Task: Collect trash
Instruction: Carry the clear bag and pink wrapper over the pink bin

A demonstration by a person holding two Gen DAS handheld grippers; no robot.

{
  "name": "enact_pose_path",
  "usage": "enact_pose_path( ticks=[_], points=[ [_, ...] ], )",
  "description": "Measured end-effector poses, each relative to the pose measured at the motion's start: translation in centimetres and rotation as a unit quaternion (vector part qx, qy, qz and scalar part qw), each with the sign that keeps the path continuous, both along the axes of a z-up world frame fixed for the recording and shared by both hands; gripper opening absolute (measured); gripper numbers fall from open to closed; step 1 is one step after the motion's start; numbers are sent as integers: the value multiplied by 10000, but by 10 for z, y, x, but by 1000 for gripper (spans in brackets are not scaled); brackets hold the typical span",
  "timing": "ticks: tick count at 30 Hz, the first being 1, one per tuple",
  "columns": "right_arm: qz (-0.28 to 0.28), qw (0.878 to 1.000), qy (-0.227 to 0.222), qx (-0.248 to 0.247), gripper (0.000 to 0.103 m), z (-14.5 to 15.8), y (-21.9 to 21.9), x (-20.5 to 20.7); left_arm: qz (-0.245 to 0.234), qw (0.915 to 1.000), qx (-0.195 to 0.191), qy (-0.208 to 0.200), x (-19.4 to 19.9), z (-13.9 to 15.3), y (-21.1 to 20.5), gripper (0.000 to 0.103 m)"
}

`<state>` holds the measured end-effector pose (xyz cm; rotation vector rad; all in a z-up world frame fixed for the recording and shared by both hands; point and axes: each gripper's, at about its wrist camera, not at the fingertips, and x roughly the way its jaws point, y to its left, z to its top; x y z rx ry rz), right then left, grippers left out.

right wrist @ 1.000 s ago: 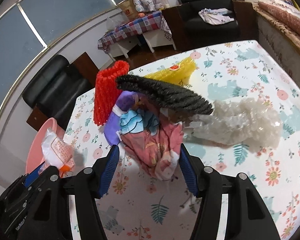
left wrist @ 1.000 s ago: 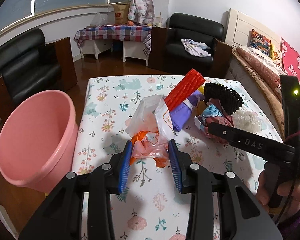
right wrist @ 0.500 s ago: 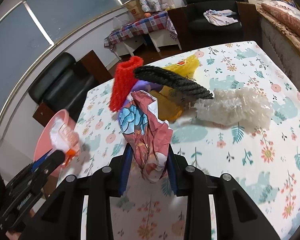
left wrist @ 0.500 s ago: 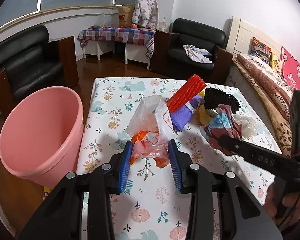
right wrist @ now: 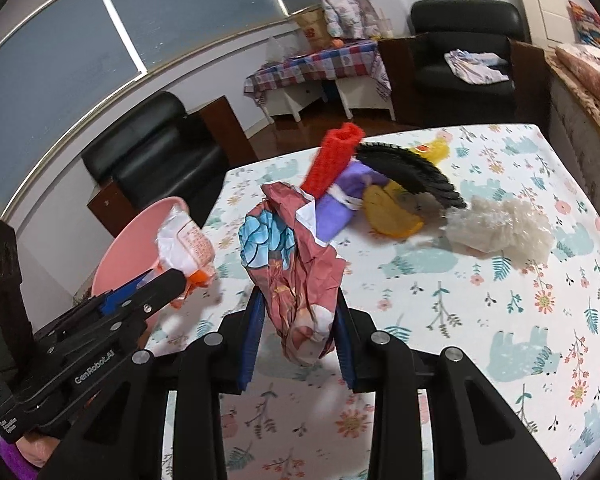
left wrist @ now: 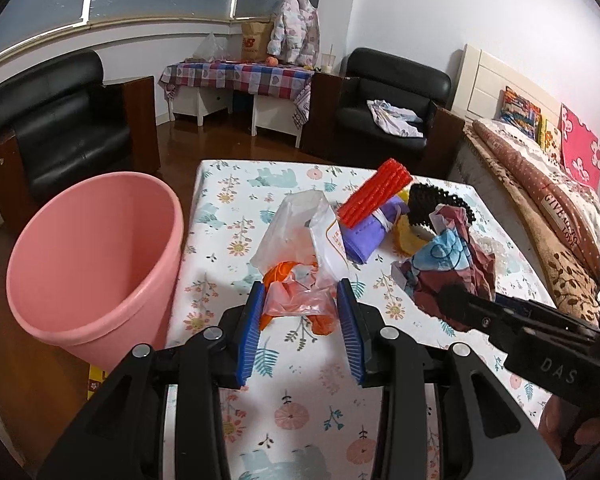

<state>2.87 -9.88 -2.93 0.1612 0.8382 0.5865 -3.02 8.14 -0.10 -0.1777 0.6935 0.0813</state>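
Left tongs [left wrist: 300, 312] grip the crumpled clear-and-orange plastic bag [left wrist: 296, 276], right tongs [right wrist: 298, 320] grip the crumpled dark-red floral wrapper [right wrist: 296, 272]; both are lifted off the bench [right wrist: 500, 320] for carrying to the round pink plastic bin [left wrist: 92, 240].

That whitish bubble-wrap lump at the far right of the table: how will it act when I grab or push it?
The bubble wrap looks crumpled and translucent, so it is probably very light and squashy, and the fingers would likely compress it before gripping. Pushed, it would likely slide on the floral tablecloth rather than roll. Its loose folds may spring open once released.
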Motion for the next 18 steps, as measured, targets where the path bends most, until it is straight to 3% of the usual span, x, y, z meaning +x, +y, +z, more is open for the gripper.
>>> enact_pose_path(
  ticks=[18],
  points=[
    [887, 9954, -361, 58, 32, 32, 78, -9, 848, 9943, 104, -631, -30, 25, 57, 37]
  ],
)
